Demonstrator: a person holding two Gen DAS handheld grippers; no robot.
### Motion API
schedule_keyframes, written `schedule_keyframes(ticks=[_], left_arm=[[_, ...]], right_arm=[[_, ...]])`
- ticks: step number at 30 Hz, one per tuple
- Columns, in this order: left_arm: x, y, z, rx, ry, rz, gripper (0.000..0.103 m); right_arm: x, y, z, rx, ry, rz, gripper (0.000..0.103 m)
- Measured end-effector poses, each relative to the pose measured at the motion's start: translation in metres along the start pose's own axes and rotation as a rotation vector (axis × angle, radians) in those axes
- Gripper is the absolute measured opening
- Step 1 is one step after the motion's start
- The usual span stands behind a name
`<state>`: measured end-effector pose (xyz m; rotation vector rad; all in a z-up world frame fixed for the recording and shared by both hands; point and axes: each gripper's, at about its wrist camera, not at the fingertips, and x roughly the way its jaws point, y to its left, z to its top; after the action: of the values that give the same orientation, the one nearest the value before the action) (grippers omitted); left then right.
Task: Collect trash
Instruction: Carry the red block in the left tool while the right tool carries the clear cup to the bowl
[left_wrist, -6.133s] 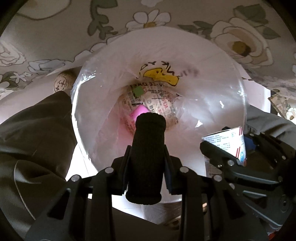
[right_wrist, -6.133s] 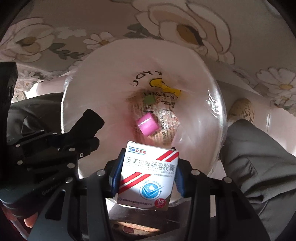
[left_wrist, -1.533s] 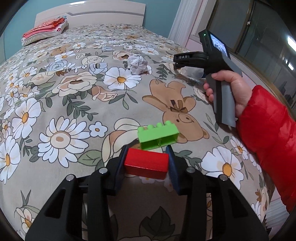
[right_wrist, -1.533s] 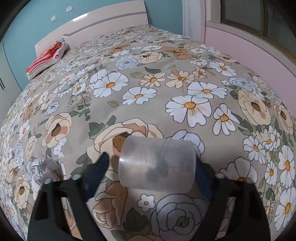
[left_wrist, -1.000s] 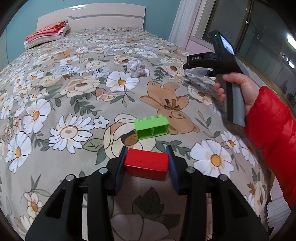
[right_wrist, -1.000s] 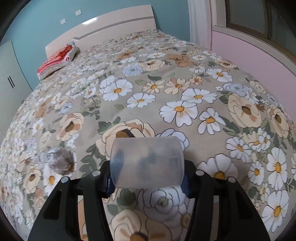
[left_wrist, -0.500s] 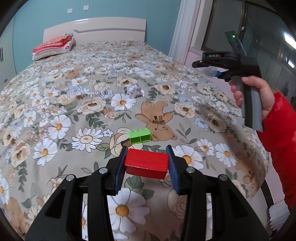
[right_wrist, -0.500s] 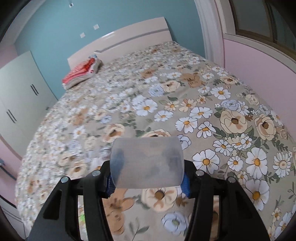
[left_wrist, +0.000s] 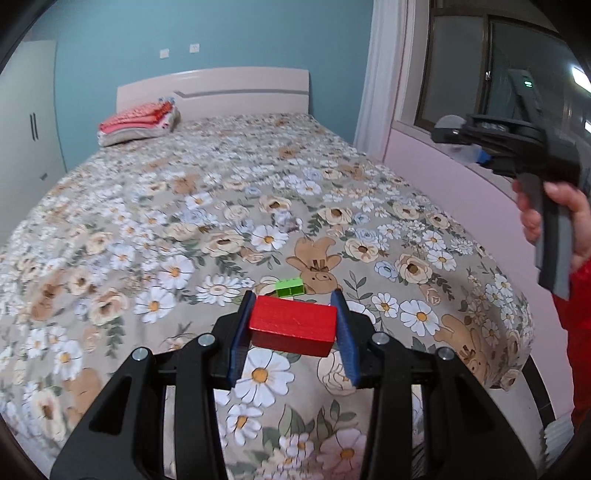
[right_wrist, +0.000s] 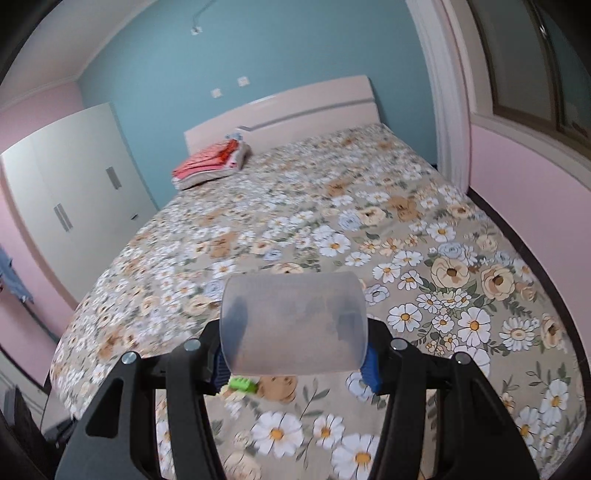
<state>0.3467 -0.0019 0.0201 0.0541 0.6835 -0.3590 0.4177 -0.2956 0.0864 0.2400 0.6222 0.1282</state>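
My left gripper (left_wrist: 293, 326) is shut on a red block (left_wrist: 292, 325) and holds it high above the flowered bed (left_wrist: 166, 229). My right gripper (right_wrist: 294, 350) is shut on a translucent plastic cup (right_wrist: 293, 323) lying sideways between its fingers. It also shows in the left wrist view (left_wrist: 458, 138), raised at the far right. A green toy brick (left_wrist: 290, 287) lies on the bed just beyond the red block and shows under the cup in the right wrist view (right_wrist: 242, 385). A crumpled paper ball (left_wrist: 288, 220) lies farther up the bed.
Folded red and white bedding (left_wrist: 138, 125) lies at the headboard (left_wrist: 221, 88). A white wardrobe (right_wrist: 70, 195) stands left of the bed. A pink wall and window (left_wrist: 461, 66) run along the right side. The bed's foot edge (left_wrist: 517, 350) is near me.
Both grippers have risen and pulled back from the bed with their loads still held. The green brick and paper ball now look smaller and farther away.
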Motion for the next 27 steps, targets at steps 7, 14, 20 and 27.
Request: schedule_keyframes(ticks=[7,14,20,27], left_arm=[[-0.053,-0.011,-0.009,-0.01,0.006,0.094,0.042],[-0.1,-0.024,-0.022,-0.012,0.003,0.128,0.042],[-0.134,-0.036,-0.034,-0.001,-0.012,0.145,0.042],[-0.165,-0.052,-0.063,0.037,-0.018,0.166,0.042]], right_arm=[[-0.07,0.04,-0.028,-0.136,-0.01,0.049,0.056],[-0.117,0.057,-0.065,-0.228,0.01,0.055,0.056],[-0.153,0.07,-0.104,-0.303,0.035,0.042,0.056],[-0.177,0.091,-0.148,-0.411,0.051,0.04,0.056]])
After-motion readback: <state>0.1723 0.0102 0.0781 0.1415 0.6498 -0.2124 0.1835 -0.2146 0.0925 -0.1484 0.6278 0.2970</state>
